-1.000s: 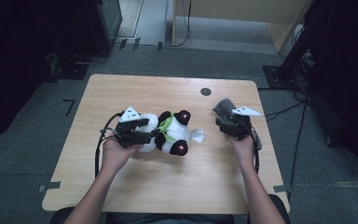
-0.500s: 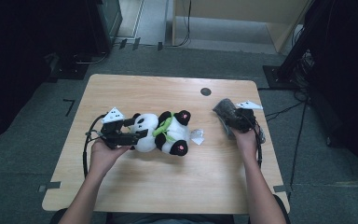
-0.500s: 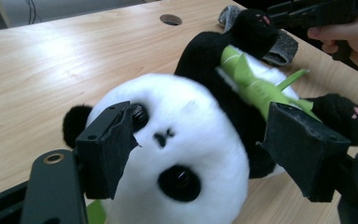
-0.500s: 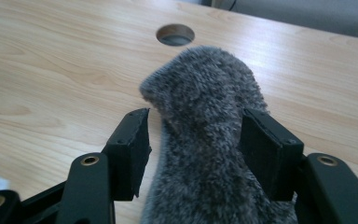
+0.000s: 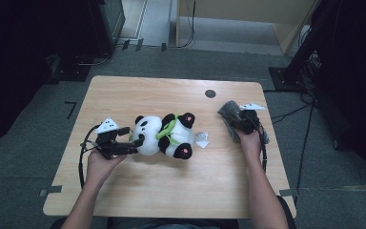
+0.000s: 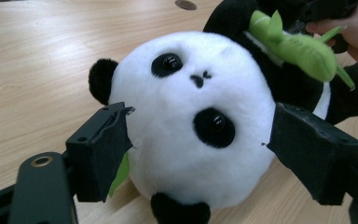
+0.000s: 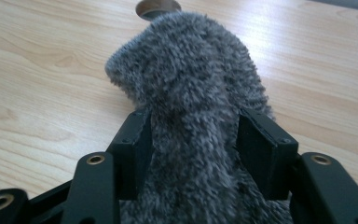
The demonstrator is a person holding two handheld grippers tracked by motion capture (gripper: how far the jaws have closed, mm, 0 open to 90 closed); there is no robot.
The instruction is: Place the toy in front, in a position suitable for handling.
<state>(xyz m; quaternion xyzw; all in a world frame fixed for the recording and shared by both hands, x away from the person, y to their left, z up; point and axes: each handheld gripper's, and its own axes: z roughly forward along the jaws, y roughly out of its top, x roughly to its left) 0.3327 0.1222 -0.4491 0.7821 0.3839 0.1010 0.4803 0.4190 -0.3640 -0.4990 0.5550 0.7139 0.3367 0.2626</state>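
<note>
On my light wooden table (image 5: 171, 191) a plush panda (image 5: 164, 136) lies on its side near the middle. My left gripper (image 5: 136, 144) has its fingers (image 6: 103, 149) spread wide on either side of the panda's head. Toward the right edge, my right gripper (image 5: 238, 125) pinches a fuzzy grey sock (image 7: 196, 93) between its fingers.

A black-and-white plush panda (image 5: 164, 135) with a green bamboo sprig (image 6: 298, 46) lies on its side mid-table, head to the left. A fuzzy grey sock (image 7: 196, 93) lies crumpled at the right, well apart from it.
</note>
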